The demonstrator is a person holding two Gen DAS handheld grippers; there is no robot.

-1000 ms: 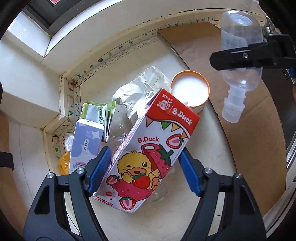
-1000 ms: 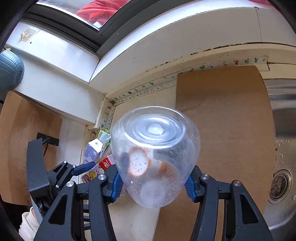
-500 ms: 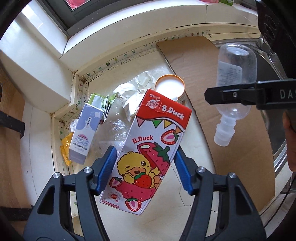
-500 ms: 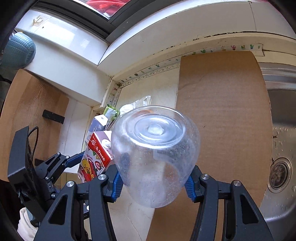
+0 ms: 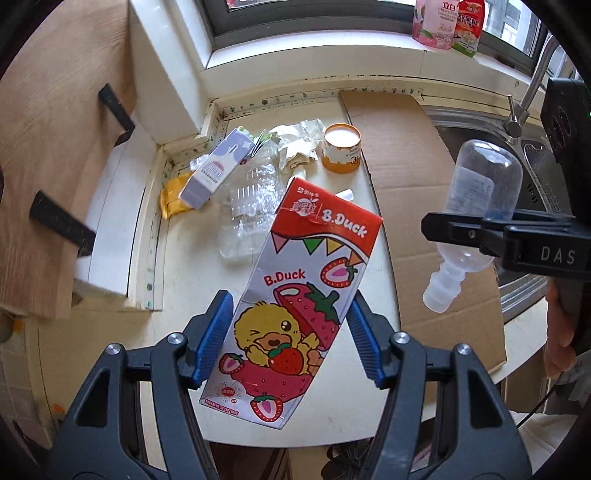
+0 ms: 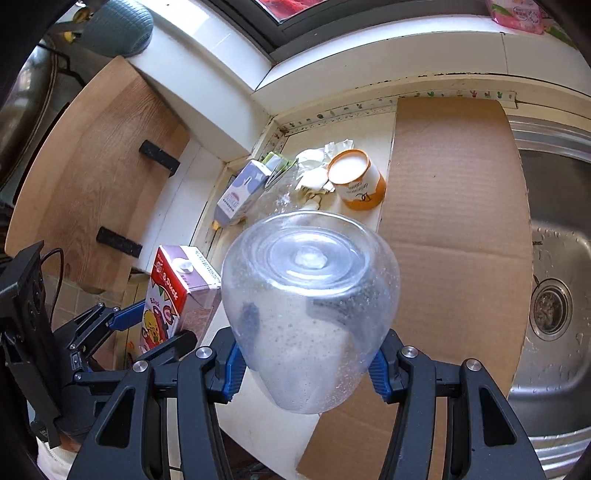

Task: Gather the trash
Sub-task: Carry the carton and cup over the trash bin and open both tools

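My left gripper (image 5: 290, 341) is shut on a red and white B.Duck milk carton (image 5: 299, 299) and holds it high above the counter; the carton also shows in the right wrist view (image 6: 173, 295). My right gripper (image 6: 306, 363) is shut on a clear plastic bottle (image 6: 310, 299), held neck down; it also shows in the left wrist view (image 5: 476, 210). On the counter lie a purple-white carton (image 5: 216, 170), a crushed clear bottle (image 5: 251, 199), crumpled paper (image 5: 299, 142), an orange cup (image 5: 341, 147) and a yellow wrapper (image 5: 171, 197).
A cardboard sheet (image 5: 424, 177) covers the counter's right part, beside a steel sink (image 6: 554, 258) with a tap (image 5: 524, 99). A wooden board (image 6: 96, 177) leans at the left. Packets (image 5: 448, 22) stand on the window sill. The counter's front edge (image 5: 332, 439) is close below.
Both grippers have risen and pulled back from the counter with the carton and the bottle in them. More of the counter, board and sink now shows.
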